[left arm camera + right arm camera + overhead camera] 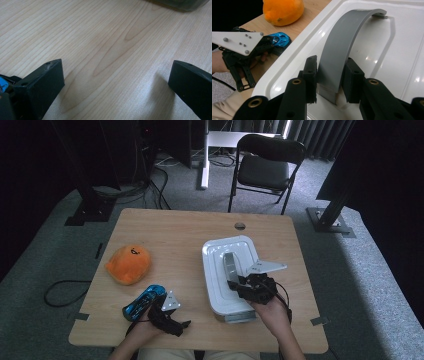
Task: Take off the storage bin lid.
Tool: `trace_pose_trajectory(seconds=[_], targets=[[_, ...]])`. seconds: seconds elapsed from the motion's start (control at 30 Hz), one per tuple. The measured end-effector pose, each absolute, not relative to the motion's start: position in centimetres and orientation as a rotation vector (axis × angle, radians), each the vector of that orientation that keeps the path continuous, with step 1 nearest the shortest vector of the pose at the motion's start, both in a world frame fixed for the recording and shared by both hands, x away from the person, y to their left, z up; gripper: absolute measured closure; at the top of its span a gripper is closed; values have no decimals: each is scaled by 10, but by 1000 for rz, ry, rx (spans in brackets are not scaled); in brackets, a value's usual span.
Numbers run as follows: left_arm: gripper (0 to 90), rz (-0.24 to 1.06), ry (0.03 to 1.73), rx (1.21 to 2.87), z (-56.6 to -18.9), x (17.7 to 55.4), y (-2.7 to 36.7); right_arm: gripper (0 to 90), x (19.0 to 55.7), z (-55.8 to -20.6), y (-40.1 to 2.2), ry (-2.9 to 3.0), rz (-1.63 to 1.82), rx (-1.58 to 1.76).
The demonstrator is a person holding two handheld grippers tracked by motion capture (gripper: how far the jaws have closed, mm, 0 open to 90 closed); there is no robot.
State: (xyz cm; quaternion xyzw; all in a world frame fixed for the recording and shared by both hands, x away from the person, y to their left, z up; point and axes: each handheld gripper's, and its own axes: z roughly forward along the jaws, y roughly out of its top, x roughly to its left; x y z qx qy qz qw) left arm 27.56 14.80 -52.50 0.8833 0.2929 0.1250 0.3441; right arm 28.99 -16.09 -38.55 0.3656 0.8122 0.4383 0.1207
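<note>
**Right tongs clamp the grey handle of the white lid**

The right tongs (329, 75) are clenched on the curved grey plastic handle (343, 47) of the white rectangular lid (294, 60); in the right gripper view both black pads press the strap's flat sides near its closer foot, with the strap rising between them and arching away to its far mount. No earlier look is at hand, so only the grip itself can be told.

In the high view the handle (229, 264) runs along the lid's long axis, which points from the person's edge of the light wooden bench (170, 227) toward the far edge, leaning slightly left. The lid (220, 270) sits on a box whose metal-looking end shows at the near edge, right of the bench's middle. The right tongs (239, 285) come at it from the near right, the hand (270, 312) behind them.

The left tongs (116, 75) are released: in the left gripper view the two jaws stand wide apart over bare wood, nothing between them. In the high view they (172, 317) rest low near the bench's front edge, well apart from the lid.

Just beside the left tongs lies a glossy blue toy car (144, 301), its nose angled toward the far right. Farther left sits a round orange plush toy (128, 264). Neither lies across the lid or the handle. Beyond the bench stands a black folding chair (265, 165) on grey carpet.
</note>
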Motion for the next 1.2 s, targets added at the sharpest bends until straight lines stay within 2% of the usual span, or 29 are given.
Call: trace_pose_trajectory(seconds=[0.53,1.2], targets=[[9,325,761,2295,-525,276,148,706,293,-361,-186,2262,1298,1099],[9,326,761,2296,-525,276,148,712,295,-350,-224,2149,1281,1167]])
